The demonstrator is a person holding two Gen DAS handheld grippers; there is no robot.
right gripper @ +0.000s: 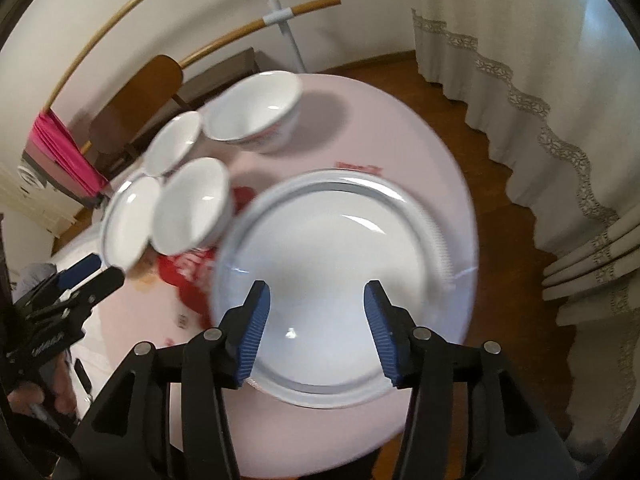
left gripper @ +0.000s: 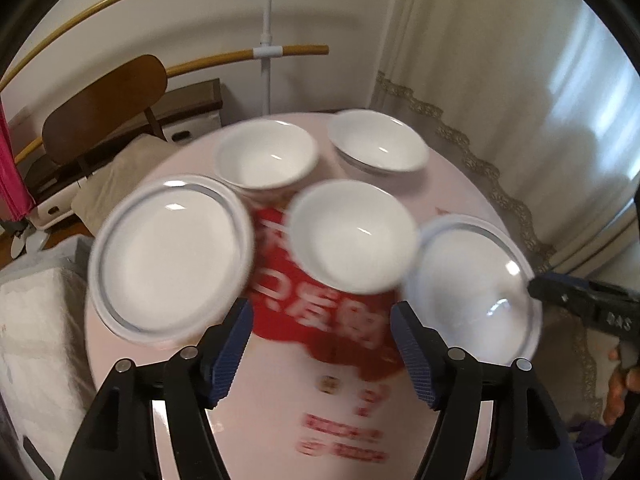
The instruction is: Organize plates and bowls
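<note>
A round pink table [left gripper: 280, 380] with a red print holds two white plates and three white bowls. In the left wrist view one plate [left gripper: 168, 256] lies left, the other plate [left gripper: 472, 284] right, and a bowl [left gripper: 352, 236] sits between them. Two more bowls [left gripper: 266, 156] [left gripper: 378, 146] stand behind. My left gripper [left gripper: 322, 344] hangs open above the red print, nothing between its fingers. In the right wrist view my right gripper [right gripper: 316, 320] is open over the near part of the right plate [right gripper: 336, 240], apart from it. The frames are motion-blurred.
A brown chair [left gripper: 104, 100] and a cushion stand behind the table at left. A white pole stand [left gripper: 266, 40] with wooden rods rises at the back. A lace-edged curtain [right gripper: 520, 100] hangs right, over wooden floor [right gripper: 500, 168]. A person's hand [left gripper: 618, 388] holds the right gripper.
</note>
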